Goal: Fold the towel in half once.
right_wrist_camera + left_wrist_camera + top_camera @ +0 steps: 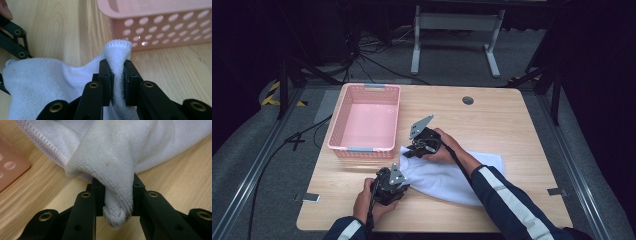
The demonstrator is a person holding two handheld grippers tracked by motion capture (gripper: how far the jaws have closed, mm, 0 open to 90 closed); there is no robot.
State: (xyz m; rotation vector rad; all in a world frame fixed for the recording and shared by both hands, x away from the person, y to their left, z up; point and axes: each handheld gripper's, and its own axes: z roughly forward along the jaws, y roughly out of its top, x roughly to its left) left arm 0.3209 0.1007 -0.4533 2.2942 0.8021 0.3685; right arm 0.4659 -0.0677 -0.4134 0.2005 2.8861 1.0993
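Observation:
A white towel [447, 177] lies crumpled on the wooden table, right of centre near the front. My left gripper [402, 175] is at the towel's near left corner. In the left gripper view, the left gripper [117, 192] is shut on a bunched fold of the towel [117, 150], whose hemmed end hangs down between the jaws. My right gripper [410, 151] is at the towel's far left corner, beside the basket. In the right gripper view, the right gripper [117, 72] is shut on a hemmed corner of the towel [45, 80] that sticks up above the pads.
A pink perforated basket [334, 131] stands empty at the table's back left, close to the right gripper; its wall [162, 27] is just beyond the pinched corner. A round cable hole [468, 100] sits near the far edge. A desk frame [457, 30] stands on the floor behind.

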